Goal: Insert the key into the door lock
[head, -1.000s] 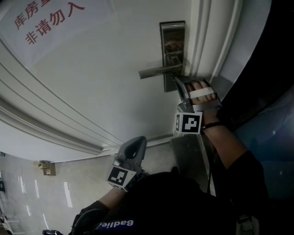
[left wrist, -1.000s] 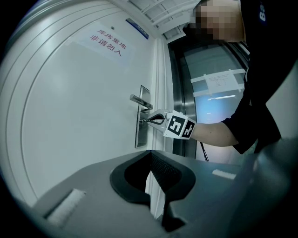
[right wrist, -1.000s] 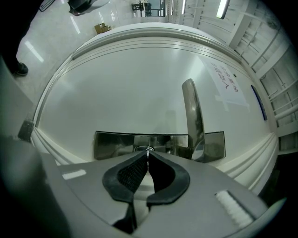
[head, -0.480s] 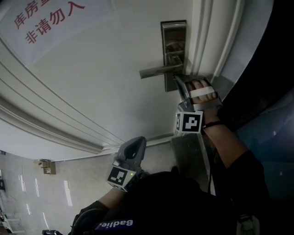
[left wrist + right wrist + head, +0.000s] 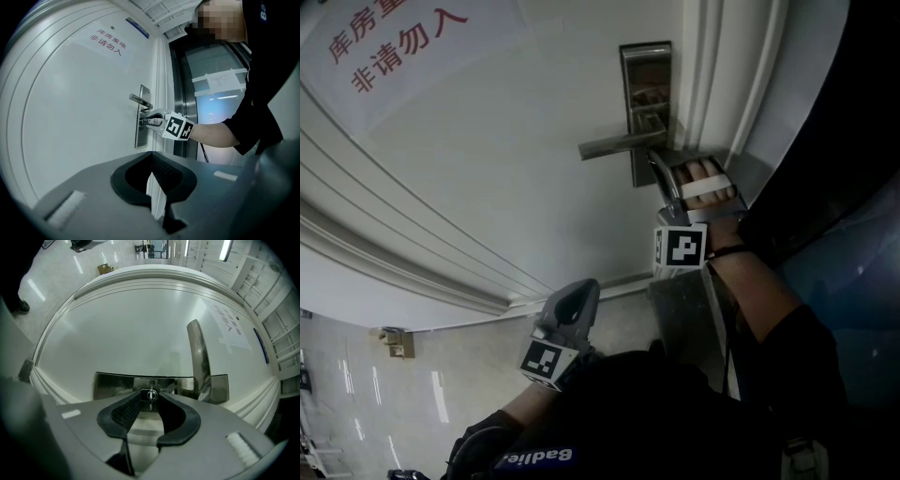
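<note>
Key (image 5: 150, 395) is sitting in the lock plate (image 5: 112, 385) right beside the lever handle (image 5: 199, 357). The right tool (image 5: 150, 403) has just been opening its jaws, with the key between them but not gripped. The left tool (image 5: 150, 154) hangs back, closed and empty.

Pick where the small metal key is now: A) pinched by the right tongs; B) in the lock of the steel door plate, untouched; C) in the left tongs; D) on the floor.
B: the small metal key stands in the lock of the steel door plate, and the right tongs, which have just been opening, flank it without touching.
</note>
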A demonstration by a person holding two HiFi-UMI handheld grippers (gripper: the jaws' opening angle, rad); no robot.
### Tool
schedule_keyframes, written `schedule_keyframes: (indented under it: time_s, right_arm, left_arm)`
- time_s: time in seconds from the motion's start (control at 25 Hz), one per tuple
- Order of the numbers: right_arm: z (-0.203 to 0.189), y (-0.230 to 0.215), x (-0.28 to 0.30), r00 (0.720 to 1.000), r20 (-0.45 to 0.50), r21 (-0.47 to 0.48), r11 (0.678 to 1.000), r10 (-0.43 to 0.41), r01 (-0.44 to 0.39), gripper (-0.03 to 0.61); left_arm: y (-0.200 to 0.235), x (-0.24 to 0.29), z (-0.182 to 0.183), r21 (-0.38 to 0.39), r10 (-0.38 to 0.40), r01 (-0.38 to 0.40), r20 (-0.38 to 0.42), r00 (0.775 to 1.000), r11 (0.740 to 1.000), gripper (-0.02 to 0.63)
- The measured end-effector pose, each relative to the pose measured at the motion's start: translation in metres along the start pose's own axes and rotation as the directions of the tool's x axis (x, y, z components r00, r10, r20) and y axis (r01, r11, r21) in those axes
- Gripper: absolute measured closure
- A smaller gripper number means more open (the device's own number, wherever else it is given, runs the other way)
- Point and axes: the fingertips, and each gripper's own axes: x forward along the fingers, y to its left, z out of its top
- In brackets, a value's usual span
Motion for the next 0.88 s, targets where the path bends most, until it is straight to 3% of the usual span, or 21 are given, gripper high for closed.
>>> schedule_keyframes:
  time_s: [0.24, 0.4, 0.88]
  right_arm:
    - [0.001, -0.001, -0.001, 1.000, 0.016, 0.004, 1.000, -0.001, 0.001, 0.436]
    - [0.002, -0.002, -0.005, 1.000, 0.027, 0.010, 1.000, -0.001, 0.000, 0.436]
    - [0.003, -0.017, -0.035, 0.995, 0.091, 0.078, 0.997, -0.028, 0.021, 0.470]
  left_arm:
    - [-0.001, -0.003, -0.005, 0.017, 0.013, -0.013, -0.002, 1.000, 1.000, 0.598]
    - [-0.008, 0.000, 0.003, -0.016, 0.022, -0.022, -0.007, 1.000, 1.000, 0.598]
    - [-0.025, 0.010, 0.003, -0.019, 0.058, -0.058, 0.018, 0.998, 0.998, 0.598]
